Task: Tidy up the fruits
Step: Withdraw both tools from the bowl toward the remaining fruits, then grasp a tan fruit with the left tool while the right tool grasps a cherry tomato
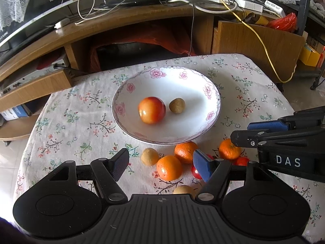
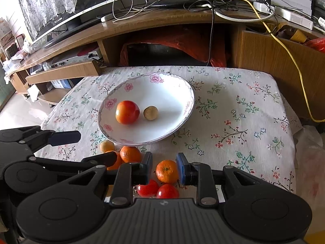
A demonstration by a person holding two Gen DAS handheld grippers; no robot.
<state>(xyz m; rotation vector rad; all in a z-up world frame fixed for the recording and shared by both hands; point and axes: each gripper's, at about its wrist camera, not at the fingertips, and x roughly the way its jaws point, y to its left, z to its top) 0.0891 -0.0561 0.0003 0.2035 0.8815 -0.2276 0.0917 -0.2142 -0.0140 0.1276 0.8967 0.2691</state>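
A white plate with a pink flower rim (image 1: 209, 90) (image 2: 110, 103) holds a red-orange round fruit (image 1: 151, 110) (image 2: 127, 112) and a small tan fruit (image 1: 177, 105) (image 2: 150, 112). In front of it on the cloth lie several mandarins (image 1: 169, 167) (image 2: 167, 171), two cherry tomatoes (image 2: 167, 191) and tan fruits (image 1: 149, 156). My left gripper (image 1: 160, 165) hovers open above one mandarin. My right gripper (image 2: 165, 167) hangs with its jaws a little apart over another mandarin, its pads not pressing it.
The small table wears a floral cloth (image 1: 65, 126) (image 2: 243, 111). Behind it stands a wooden TV cabinet (image 1: 130, 28) with cables, a yellow cord (image 1: 264, 46) and a red bag underneath. The right gripper body (image 1: 284, 142) crowds the left gripper's right side.
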